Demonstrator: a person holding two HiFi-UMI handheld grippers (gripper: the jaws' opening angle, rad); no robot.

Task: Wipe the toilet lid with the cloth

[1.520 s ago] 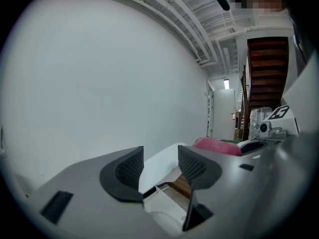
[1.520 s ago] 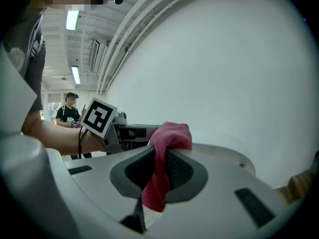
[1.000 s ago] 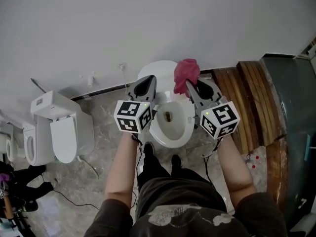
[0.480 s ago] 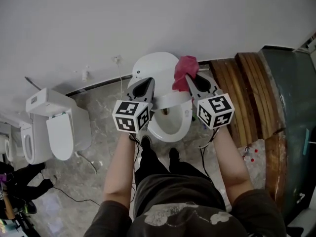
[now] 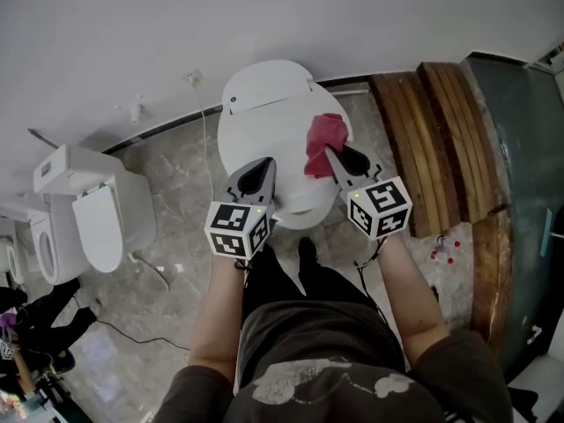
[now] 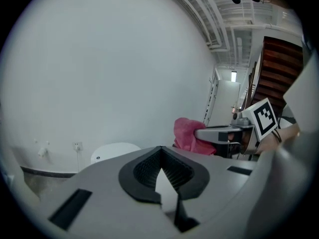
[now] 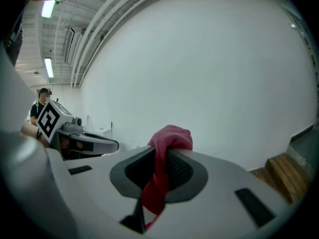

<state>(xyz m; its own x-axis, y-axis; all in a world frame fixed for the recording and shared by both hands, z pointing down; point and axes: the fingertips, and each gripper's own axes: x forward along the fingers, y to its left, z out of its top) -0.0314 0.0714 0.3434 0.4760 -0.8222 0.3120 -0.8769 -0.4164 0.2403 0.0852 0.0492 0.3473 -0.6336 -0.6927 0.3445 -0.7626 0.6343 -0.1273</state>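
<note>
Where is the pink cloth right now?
In the head view the pink cloth is pinched in the right gripper, over the right side of the white toilet lid.

In the head view, the near rim of the white oval toilet lid [image 5: 264,113] is hidden under the grey left tool [image 5: 264,164] and the grey right tool [image 5: 332,154]. A crumpled pink cloth [image 5: 323,139] covers a patch of the lid's right side. In the left gripper view, only a white sliver of the lid shows above the tool's own body. In the right gripper view, the cloth's lower end disappears between the clamped jaws. A dark-clothed person [image 5: 40,315] at the near left is cut off by the picture's edge. A dark green panel [image 5: 520,166] runs out past the right edge. Small red bits [image 5: 445,252] on the floor are too small to tell.
</note>
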